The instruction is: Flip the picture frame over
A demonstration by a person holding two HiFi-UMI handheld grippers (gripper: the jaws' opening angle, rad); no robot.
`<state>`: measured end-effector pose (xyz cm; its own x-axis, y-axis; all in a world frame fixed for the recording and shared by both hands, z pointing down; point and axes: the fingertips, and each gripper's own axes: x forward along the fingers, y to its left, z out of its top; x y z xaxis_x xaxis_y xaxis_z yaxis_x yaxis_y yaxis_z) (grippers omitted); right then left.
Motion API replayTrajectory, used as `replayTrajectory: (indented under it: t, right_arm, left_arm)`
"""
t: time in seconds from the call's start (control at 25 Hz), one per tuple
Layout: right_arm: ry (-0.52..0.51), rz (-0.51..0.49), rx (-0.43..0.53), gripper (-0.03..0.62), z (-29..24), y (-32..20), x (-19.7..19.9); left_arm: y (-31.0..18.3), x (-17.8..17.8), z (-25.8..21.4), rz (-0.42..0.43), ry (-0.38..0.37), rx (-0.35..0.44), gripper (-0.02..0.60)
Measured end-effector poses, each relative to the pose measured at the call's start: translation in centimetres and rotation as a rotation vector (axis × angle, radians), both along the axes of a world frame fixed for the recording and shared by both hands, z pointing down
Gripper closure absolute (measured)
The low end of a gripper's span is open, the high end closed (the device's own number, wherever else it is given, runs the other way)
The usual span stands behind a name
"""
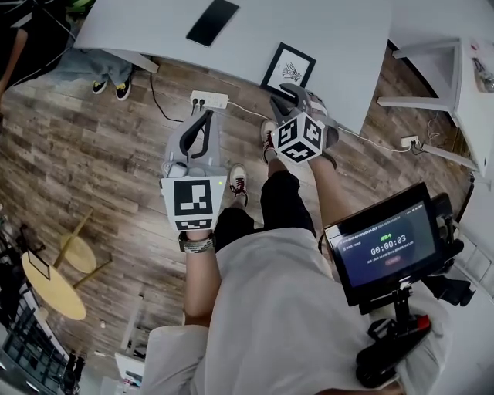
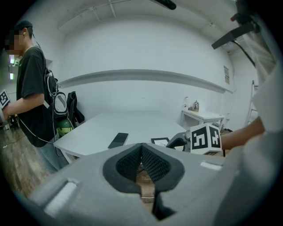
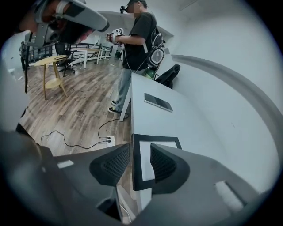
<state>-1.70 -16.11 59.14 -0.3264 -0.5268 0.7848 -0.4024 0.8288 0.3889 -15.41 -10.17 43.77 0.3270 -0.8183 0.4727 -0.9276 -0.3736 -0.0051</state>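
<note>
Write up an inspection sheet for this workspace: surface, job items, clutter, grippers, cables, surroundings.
Surface: white table, mostly bare.
Job's things: black picture frame with white mat, lying flat, picture side up, at the table's near edge.
Clutter: black flat rectangular device on the table, apart from the frame.
Grippers: left gripper shut, nothing in it, off the table; right gripper open, its fingers straddling the frame's edge, not clamped.
Cables: white power strip on the floor, black cable trailing from it.
Surroundings: wood-plank floor, yellow round side table, another person standing beside the table.
</note>
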Motion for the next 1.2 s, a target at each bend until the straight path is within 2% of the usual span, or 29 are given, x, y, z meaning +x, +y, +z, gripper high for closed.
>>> replayTrajectory:
  t: [0.28, 0.64, 0.76, 0.96, 1.2]
  right_arm:
    - [0.152, -0.058, 0.082, 0.423, 1.9, 0.0, 0.6]
    - [0.221, -0.085, 0.12, 0.416, 3.0, -0.5, 0.6]
    - [0.207, -0.061, 0.137, 0.449, 3.0, -0.8, 0.5]
    - [0.162, -0.032, 0.114, 0.459, 3.0, -1.0, 0.3]
    - [0.061, 0.024, 0.109, 0.474, 1.4, -1.4, -0.2]
  left_arm:
    - [1.3, -0.2, 1.3, -0.022, 0.017, -0.047, 0.578]
    - [1.5, -0.2, 1.2, -0.023, 0.006, -0.055, 0.578]
    - [1.5, -0.1, 1.3, -0.016, 0.001, -0.057, 0.578]
    - [1.3, 0.1, 1.5, -0.002, -0.012, -0.06, 0.578]
    - [0.8, 0.4, 1.4, 0.02, -0.031, -0.051, 0.578]
